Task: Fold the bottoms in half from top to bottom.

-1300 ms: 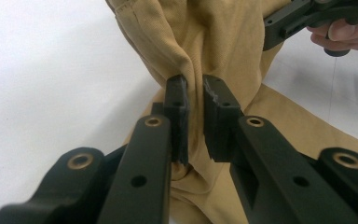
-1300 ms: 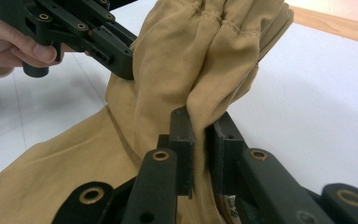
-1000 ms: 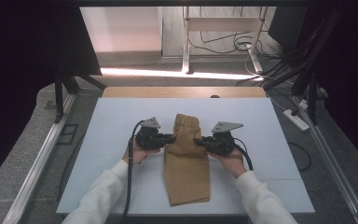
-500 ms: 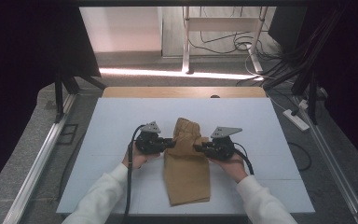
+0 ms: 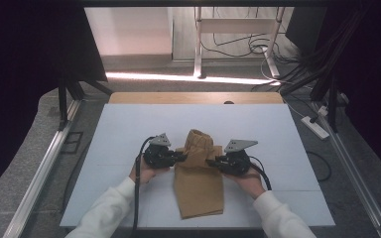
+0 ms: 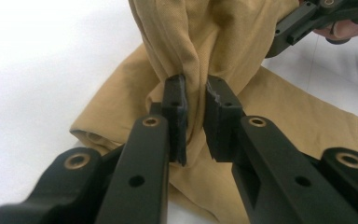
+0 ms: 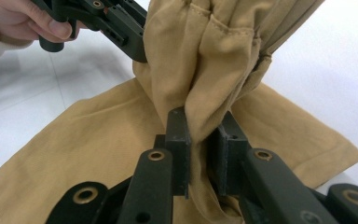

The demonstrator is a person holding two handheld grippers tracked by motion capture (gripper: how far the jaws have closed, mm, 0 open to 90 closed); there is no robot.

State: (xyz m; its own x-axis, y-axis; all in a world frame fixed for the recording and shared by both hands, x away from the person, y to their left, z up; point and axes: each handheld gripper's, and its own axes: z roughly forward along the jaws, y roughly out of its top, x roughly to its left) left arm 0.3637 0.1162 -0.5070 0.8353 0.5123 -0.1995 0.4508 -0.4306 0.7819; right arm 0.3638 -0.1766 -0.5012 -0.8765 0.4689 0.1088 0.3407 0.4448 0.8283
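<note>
A tan cloth garment [image 5: 198, 191] lies lengthwise on the white table top [image 5: 124, 129], its near part flat and its far part raised and bunched. My left gripper [image 5: 182, 157] is shut on the left side of the bunched cloth; in the left gripper view the fabric [image 6: 205, 42] is pinched between the pads [image 6: 176, 116]. My right gripper [image 5: 209, 161] is shut on the right side, with a fold of cloth [image 7: 205, 56] squeezed between its pads [image 7: 179, 140]. The two grippers face each other across the garment, close together, each held by a hand in a white sleeve.
A wooden strip [image 5: 193, 97] borders the table's far edge. Metal rails [image 5: 39, 173] run along the left side and another along the right. A power strip [image 5: 316, 128] and cables lie on the floor at the right. Black screens stand at both sides.
Both grippers have drawn slightly nearer the person with the cloth in them. The garment's far end has come off the table and bunched up between them.
</note>
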